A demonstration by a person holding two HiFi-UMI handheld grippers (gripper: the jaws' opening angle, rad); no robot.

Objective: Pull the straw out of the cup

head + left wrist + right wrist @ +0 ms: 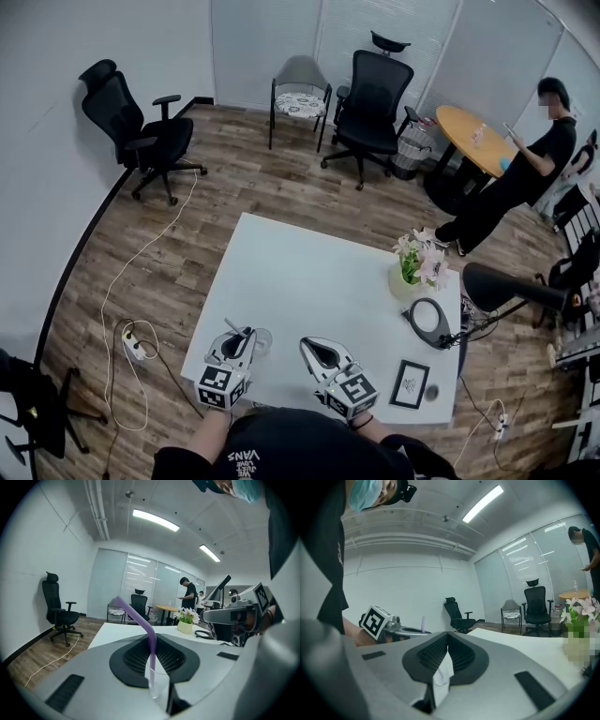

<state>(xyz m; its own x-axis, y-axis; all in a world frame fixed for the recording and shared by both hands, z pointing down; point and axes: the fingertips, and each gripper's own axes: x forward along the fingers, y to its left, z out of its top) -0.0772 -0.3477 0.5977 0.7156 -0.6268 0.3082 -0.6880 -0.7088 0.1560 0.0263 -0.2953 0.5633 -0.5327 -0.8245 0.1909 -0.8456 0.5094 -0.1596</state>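
A clear cup (157,686) is seen on the white table (300,281), near its front left corner and right at the tip of the left gripper (152,639). A purple straw (136,615) is held in the cup: its lower part stands nearly upright inside, and above the bend its upper part slants away to the left. Nothing else can be made out inside the cup. The left gripper's jaws are drawn in almost together, and the straw is pinched between their tips just below the bend, with the cup showing through the gap underneath. The right gripper (447,637) is held beside it to the right, over the table's near edge and apart from the cup; its jaws are closed tip to tip and nothing is gripped by them, only a sliver of white table being visible between the pads. Toward the table's far right side a pale pot (403,283) is set, filled with green leaves and pink and white flowers (419,258). A mesh bin (408,152) is placed on the floor by the round wooden table; its contents cannot be made out.
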